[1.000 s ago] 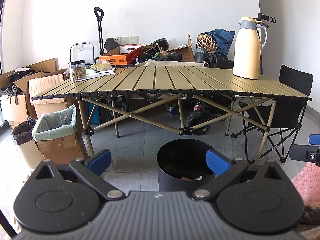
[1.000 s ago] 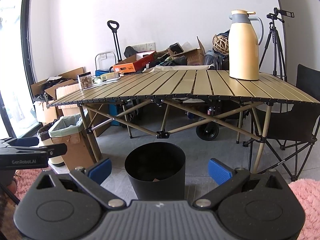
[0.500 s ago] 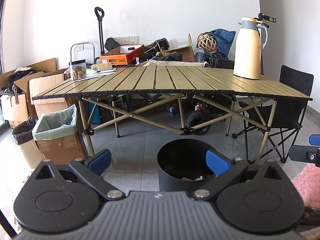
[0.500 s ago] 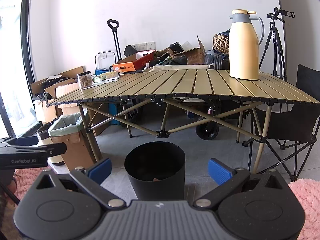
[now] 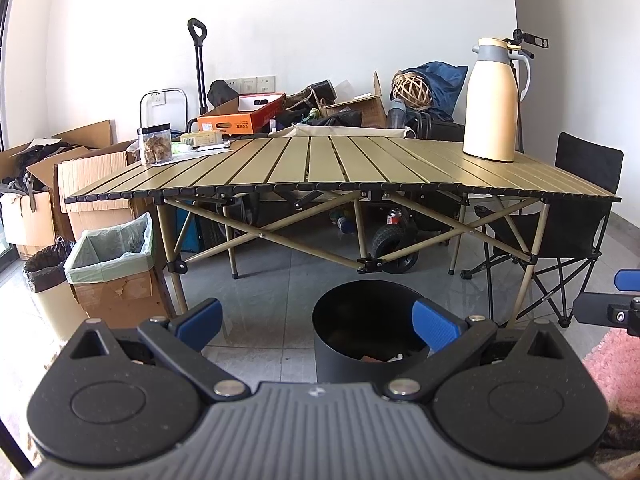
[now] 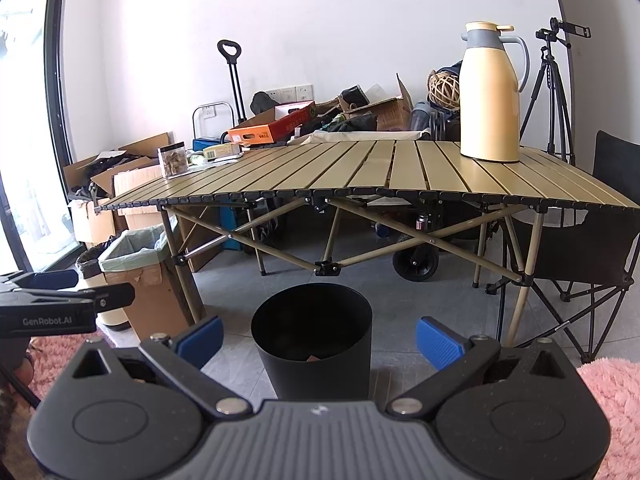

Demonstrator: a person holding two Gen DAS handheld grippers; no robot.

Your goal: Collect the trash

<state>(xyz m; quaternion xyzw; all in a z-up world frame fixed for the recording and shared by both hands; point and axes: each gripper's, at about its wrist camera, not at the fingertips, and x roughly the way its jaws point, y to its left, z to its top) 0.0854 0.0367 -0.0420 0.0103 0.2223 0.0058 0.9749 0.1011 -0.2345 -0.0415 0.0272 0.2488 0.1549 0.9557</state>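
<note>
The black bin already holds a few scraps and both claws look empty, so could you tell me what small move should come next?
Probably raise the left claw toward the table's left end: both claws are open and empty, and the only loose papers lie there.

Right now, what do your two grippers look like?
Both look alike: the left gripper and right gripper each have a ribbed grey body, two round black discs, black link arms with silver pins, and blue ridged fingertips. From the right wrist view, the left gripper's side reads "GenRobot.AI" in white.
</note>
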